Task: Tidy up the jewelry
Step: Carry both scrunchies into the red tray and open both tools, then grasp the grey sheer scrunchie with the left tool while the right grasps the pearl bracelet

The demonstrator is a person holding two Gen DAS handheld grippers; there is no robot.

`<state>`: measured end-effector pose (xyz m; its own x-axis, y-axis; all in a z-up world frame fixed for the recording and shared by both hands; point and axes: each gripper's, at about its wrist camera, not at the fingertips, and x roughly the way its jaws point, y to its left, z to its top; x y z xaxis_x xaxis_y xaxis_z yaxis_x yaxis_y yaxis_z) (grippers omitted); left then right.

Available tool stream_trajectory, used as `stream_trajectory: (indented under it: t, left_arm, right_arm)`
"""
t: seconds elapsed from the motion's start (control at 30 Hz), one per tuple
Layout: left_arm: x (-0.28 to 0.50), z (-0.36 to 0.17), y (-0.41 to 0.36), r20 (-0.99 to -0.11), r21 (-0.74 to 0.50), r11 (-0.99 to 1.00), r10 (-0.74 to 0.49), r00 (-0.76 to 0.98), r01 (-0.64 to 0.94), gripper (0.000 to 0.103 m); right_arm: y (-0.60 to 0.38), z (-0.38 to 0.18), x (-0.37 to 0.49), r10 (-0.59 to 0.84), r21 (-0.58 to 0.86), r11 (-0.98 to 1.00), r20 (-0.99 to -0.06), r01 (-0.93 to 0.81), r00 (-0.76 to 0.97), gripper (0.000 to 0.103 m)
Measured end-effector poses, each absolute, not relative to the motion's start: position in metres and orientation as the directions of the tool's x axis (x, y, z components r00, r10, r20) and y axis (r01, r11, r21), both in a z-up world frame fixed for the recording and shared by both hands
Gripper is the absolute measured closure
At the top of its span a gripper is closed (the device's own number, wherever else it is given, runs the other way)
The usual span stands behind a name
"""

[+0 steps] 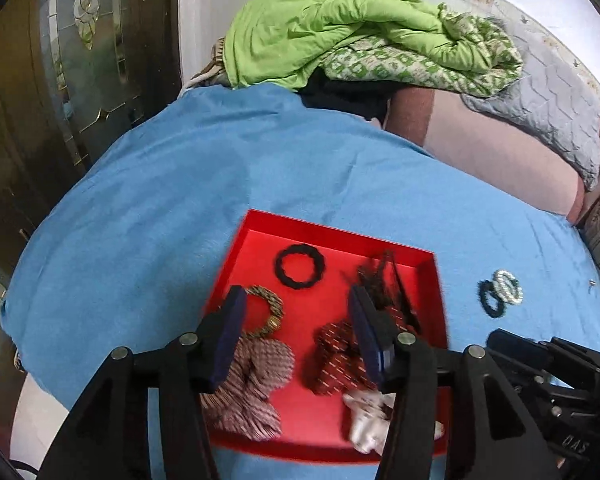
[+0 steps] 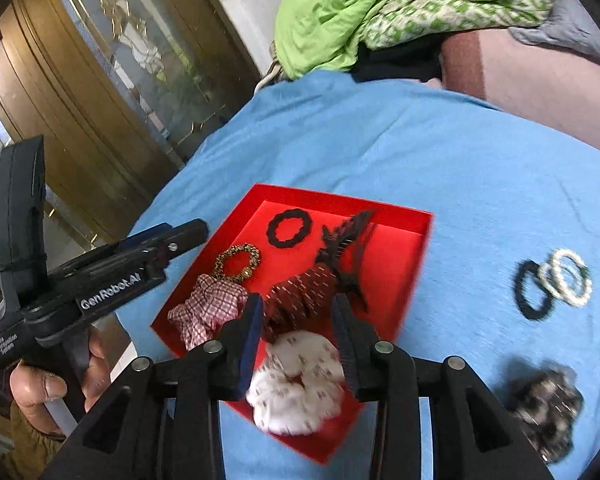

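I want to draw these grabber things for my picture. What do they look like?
Each gripper is black plastic with silver round bolts and two fingers lined with dark blue pads: the left gripper and the right gripper. White letters on the left one's side say GenRobot.AI. The hand holding its handle wears a brownish sleeve.

Bare blue cloth lies open around the crowded red tray; the green bedding seemingly blocks beyond.
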<state>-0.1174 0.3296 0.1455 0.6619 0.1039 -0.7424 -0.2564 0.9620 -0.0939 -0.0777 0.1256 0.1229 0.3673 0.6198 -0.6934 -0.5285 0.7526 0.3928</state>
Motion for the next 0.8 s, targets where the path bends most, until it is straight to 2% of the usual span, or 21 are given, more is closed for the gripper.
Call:
stream_trajectory:
  t: [0.23,0.5,0.8]
  left_arm:
    - [-0.131,0.153,0.286,-0.748,-0.115,0.975,0.042,0.662,-0.192,0.050]
    - [-0.132,0.144,0.206,-0.773,-0.116,0.992,-0.055,0.632,-0.056,0.050]
    - [-0.121,0.103,0.131,-0.822,-0.178,0.979,-0.202,0.532,0.097,0.050]
  right_arm:
    - [0.032,0.117,-0.104,0.548,0.365,0.822,-0.715,-0.438,0.433,0.058]
    - [-0.099,0.088,-0.123,0.423,0.370,0.906,-0.766,-0.206,0.484,0.057]
    - [-0.140,0.075,-0.126,0.414,0.400,0.905,-0.759,-0.141,0.503,0.057]
